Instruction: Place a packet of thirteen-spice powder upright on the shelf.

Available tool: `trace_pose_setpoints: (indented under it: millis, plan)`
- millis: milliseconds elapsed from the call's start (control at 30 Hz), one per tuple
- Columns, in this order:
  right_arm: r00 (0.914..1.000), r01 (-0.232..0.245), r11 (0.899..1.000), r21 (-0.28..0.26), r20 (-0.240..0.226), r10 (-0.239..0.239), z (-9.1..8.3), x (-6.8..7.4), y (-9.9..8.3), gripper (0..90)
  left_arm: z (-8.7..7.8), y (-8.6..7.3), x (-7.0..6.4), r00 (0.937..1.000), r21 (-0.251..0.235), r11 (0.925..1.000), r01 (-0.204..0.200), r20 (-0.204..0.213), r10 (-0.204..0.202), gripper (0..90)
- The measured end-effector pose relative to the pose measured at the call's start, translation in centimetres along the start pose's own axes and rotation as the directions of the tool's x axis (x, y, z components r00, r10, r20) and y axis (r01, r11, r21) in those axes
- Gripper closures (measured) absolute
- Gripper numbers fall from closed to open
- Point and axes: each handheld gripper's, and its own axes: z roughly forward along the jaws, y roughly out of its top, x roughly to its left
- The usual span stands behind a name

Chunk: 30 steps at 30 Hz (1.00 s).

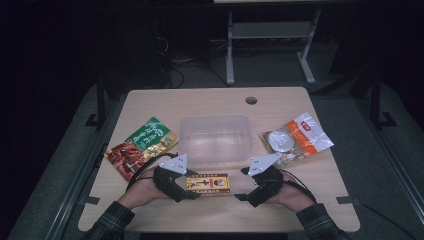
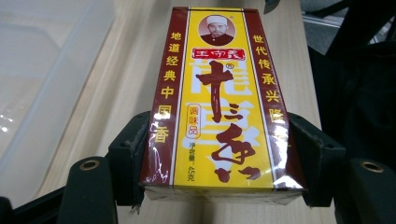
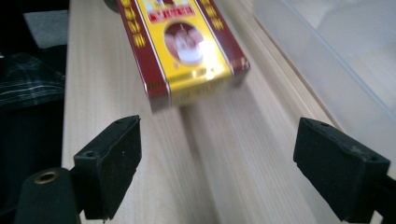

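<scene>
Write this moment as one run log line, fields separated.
left gripper: shut on spice box | right gripper: open, near box end | clear bin: empty

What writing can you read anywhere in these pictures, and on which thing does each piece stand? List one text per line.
"地道经典中国香": left red strip of the yellow box, clamped in the left gripper.
"世代传承兴隆": its right red strip.
"十三香": large brown characters down the middle.
"调味品": small oval label.
"45克": small print below the oval.
Red banner under the portrait: too blurred.
Green packet: too small.
Orange and white packet: too small.
</scene>
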Motion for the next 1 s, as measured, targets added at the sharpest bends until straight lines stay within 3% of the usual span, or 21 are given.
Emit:
trace_pose_setpoints:
  millis: [300, 333, 467, 600, 700, 733, 833, 1000]
  plan:
    - [0.9949, -0.060, 0.998, 0.021, 0.083, 0.058, -0.5, 0.0, -1.2, 15.0, -0.9, -0.4, 0.4, 0.9992, -0.024, 0.9993, 0.030, -0.027, -0.031, 31.7]
    - [0.9912, -0.091, 0.996, 0.015, 0.098, 0.089, -0.8, 0.2, -1.8, 15.2, -1.1, -0.4, 0.5, 0.9987, -0.024, 0.9991, 0.034, -0.036, -0.035, 31.7]
    - [0.9820, -0.118, 0.993, 0.023, 0.151, 0.113, -1.2, 0.4, -2.7, 15.2, -1.4, -0.2, 0.7, 0.9983, -0.015, 0.9998, 0.013, -0.057, -0.014, 31.7]
    - [0.9698, -0.143, 0.989, 0.023, 0.203, 0.135, -1.9, 0.8, -3.8, 15.1, -1.6, 0.3, 0.9, 0.9963, -0.011, 0.9991, 0.040, -0.075, -0.041, 31.6]
    - [0.9661, -0.156, 0.988, 0.016, 0.211, 0.149, -2.2, 1.0, -4.2, 15.1, -1.8, 0.5, 0.9, 0.9955, -0.004, 0.9989, 0.046, -0.082, -0.046, 31.6]
    - [0.9601, -0.176, 0.984, 0.013, 0.223, 0.169, -2.4, 1.3, -4.6, 14.9, -2.0, 0.8, 1.0, 0.9955, 0.004, 0.9993, 0.037, -0.087, -0.037, 31.6]
    - [0.9574, -0.191, 0.982, 0.007, 0.222, 0.185, -2.7, 1.4, -5.1, 14.7, -2.2, 1.1, 1.2, 0.9949, -0.001, 0.9992, 0.040, -0.093, -0.040, 31.6]
    - [0.9425, -0.219, 0.976, -0.008, 0.257, 0.213, -3.4, 1.7, -6.1, 14.4, -2.6, 2.2, 1.9, 0.9949, -0.010, 0.9995, 0.031, -0.096, -0.032, 31.6]
